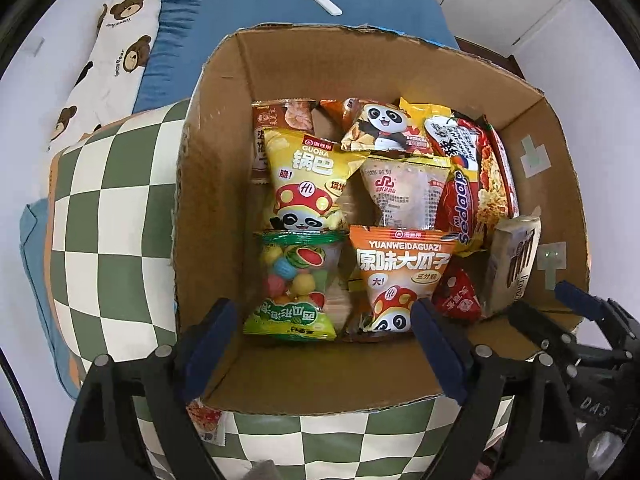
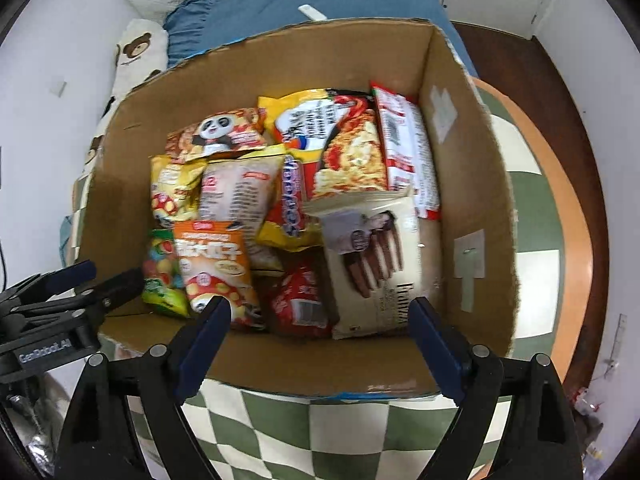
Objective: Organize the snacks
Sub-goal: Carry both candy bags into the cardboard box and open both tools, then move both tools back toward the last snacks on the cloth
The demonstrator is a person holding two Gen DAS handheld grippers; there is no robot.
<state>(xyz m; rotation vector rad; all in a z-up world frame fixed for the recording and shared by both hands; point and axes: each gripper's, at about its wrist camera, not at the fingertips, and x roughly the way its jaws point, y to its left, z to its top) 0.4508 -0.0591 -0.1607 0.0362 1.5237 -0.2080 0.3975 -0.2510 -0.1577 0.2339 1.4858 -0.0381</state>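
Observation:
An open cardboard box [image 1: 216, 128] sits on a green-and-white checked cushion and holds several snack packs: a yellow Guoba bag [image 1: 308, 176], an orange sunflower-seed bag [image 1: 396, 268], a green candy-ball bag [image 1: 296, 284], a red noodle pack [image 1: 480, 168] and a cream biscuit-stick box [image 2: 372, 256]. My left gripper [image 1: 324, 332] is open and empty over the box's near edge. My right gripper [image 2: 320, 328] is open and empty over the near edge, right side of the same box [image 2: 472, 184]. Each gripper shows in the other's view.
The checked cushion [image 1: 104, 240] lies under the box. A blue pillow [image 1: 256, 0] with a white remote [image 1: 327, 4] and a bear-print pillow [image 1: 116, 52] lie behind. A small snack packet [image 1: 206, 420] lies outside the box's near left corner. Dark wooden floor [image 2: 576, 128] lies to the right.

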